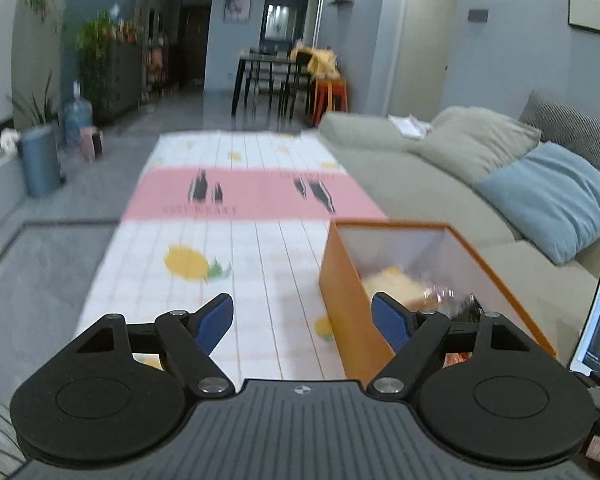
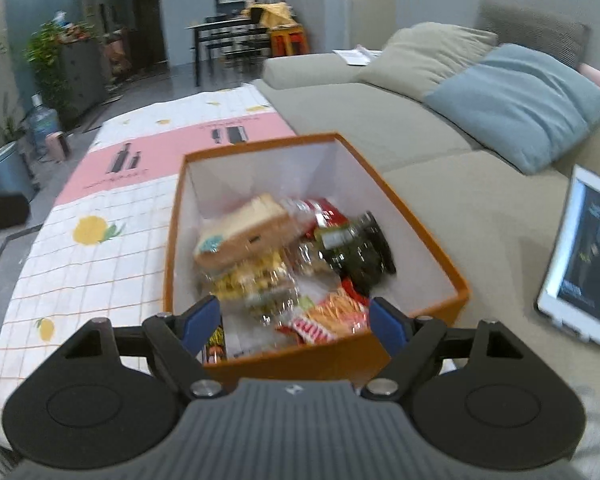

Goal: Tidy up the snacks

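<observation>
An orange box [image 2: 416, 216] with a white inside stands on the table and holds several snack packs: a wrapped sandwich [image 2: 244, 232], a dark green packet [image 2: 360, 252], a yellow pack [image 2: 252, 280] and red-orange packs [image 2: 332, 312]. My right gripper [image 2: 294, 320] is open and empty, just above the box's near rim. My left gripper [image 1: 302, 322] is open and empty, left of the box [image 1: 340, 280], over the tablecloth. The box's contents look blurred in the left wrist view.
The table wears a white checked cloth [image 2: 92, 264] with lemons and a pink band. A beige sofa [image 2: 440, 152] with a blue cushion [image 2: 516, 104] lies to the right. A tablet [image 2: 580, 256] stands on the sofa. A dining table [image 1: 272, 76] is far back.
</observation>
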Demonstrator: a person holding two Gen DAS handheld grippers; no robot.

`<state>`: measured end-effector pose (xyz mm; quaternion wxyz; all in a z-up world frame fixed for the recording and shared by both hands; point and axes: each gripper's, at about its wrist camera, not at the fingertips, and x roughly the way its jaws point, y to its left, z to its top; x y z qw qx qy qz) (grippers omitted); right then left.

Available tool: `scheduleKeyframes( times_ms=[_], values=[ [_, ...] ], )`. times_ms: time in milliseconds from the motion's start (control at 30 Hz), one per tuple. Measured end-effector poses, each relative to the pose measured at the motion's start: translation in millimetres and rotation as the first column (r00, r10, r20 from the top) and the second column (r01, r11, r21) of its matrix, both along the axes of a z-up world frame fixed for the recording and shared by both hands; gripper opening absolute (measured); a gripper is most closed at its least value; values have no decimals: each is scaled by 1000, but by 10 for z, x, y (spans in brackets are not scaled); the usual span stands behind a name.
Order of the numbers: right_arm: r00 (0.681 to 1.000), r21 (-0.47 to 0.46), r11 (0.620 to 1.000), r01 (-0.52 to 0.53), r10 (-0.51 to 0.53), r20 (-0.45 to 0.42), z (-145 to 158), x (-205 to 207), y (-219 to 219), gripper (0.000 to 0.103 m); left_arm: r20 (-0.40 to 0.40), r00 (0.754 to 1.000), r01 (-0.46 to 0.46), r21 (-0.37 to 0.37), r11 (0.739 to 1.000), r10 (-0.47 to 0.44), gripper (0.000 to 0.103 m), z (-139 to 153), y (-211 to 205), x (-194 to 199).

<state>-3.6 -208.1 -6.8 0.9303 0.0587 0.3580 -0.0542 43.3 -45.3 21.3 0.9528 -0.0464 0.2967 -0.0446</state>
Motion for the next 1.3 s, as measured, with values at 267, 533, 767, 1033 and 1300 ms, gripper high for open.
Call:
scheduleKeyframes(
  times_ms=[267, 533, 767, 1033, 1300],
  values=[
    [999, -13, 1000, 15, -16, -41, -159, -3, 162, 80, -63, 997, 51, 9, 999, -51, 91, -248, 93, -153],
    [1000, -26, 1000, -5, 4, -18, -150, -46, 281, 80, -102, 993, 63, 10, 998, -61, 91, -368, 83, -146],
    [1000, -64, 998, -8, 9, 13, -101, -81, 331, 80, -114, 991, 73, 15, 997, -71, 91, -394, 74, -157],
    [985, -126, 979, -163, 170, 43, -50, -86, 528, 77, -122, 991, 50, 28, 998, -46, 91, -400, 106, -158],
    [985, -144, 976, -164, 170, 32, -48, -91, 622, 77, -130, 990, 50, 23, 998, -47, 91, -409, 107, -148]
  ],
)
